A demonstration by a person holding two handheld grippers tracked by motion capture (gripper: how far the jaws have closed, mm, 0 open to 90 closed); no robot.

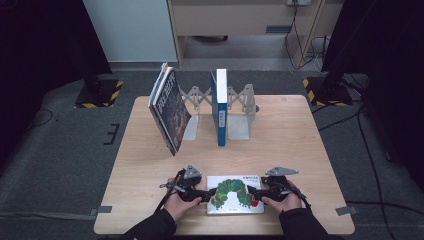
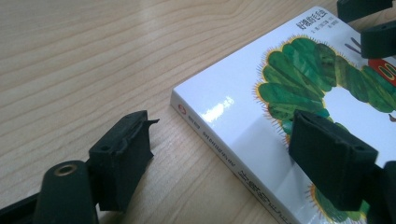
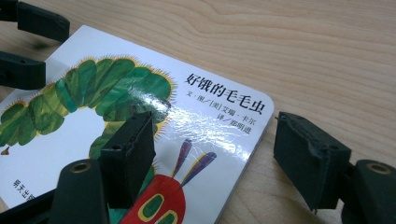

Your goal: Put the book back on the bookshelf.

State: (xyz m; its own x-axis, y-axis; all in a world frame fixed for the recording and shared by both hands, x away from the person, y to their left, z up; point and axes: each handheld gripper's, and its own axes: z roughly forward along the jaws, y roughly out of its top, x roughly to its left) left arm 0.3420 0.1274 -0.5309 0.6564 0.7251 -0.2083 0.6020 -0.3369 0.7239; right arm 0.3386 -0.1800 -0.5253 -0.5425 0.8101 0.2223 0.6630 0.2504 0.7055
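A white picture book (image 1: 234, 194) with a green caterpillar on its cover lies flat near the table's front edge. My left gripper (image 1: 206, 192) is at the book's left side and is open. In the left gripper view (image 2: 224, 156), one jaw stands over the bare wood and the other over the cover (image 2: 233, 112), with the spine edge between them. My right gripper (image 1: 253, 192) is open at the book's right side. In the right gripper view (image 3: 219, 158), one jaw is over the cover (image 3: 107, 88) and the other over the table past the book's rounded corner.
At the back of the wooden table (image 1: 285, 140) stands a metal expanding book rack (image 1: 241, 107). A blue book (image 1: 220, 107) stands upright in it, and a few dark-covered books (image 1: 169, 110) lean to the left. Black stands flank the table on the floor.
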